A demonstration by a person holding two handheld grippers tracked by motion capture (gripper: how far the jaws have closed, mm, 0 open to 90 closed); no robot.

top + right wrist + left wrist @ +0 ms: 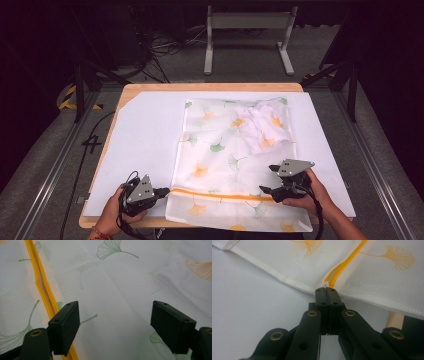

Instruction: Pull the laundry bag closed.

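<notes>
1. On the wooden table, a large white sheet is being seen spread over nearly the whole top, with a strip of bare wood being left showing along the far edge and at the near left corner.
2. Over the right half of that sheet, a white mesh laundry bag printed with orange and green ginkgo leaves is being kept lying flat, its near end being let hang over the table's near edge.
3. Inside the far right part of the bag, a crumpled white garment is being seen through the mesh.
4. Across the near part of the bag, an orange zipper is being shown running from side to side, just short of the near edge.
5. At the near right, the right gripper is being held in the person's right hand above the bag, close to the zipper's right stretch; its jaws are being kept spread wide, with mesh lying beneath them and nothing being pinched, as the right gripper view makes plain.
6. At the near left, the left gripper is being held in the left hand at the bag's left edge; its jaws are being pressed together on the zipper's end, where a small white piece is being pinched at the tips in the left gripper view.
</notes>
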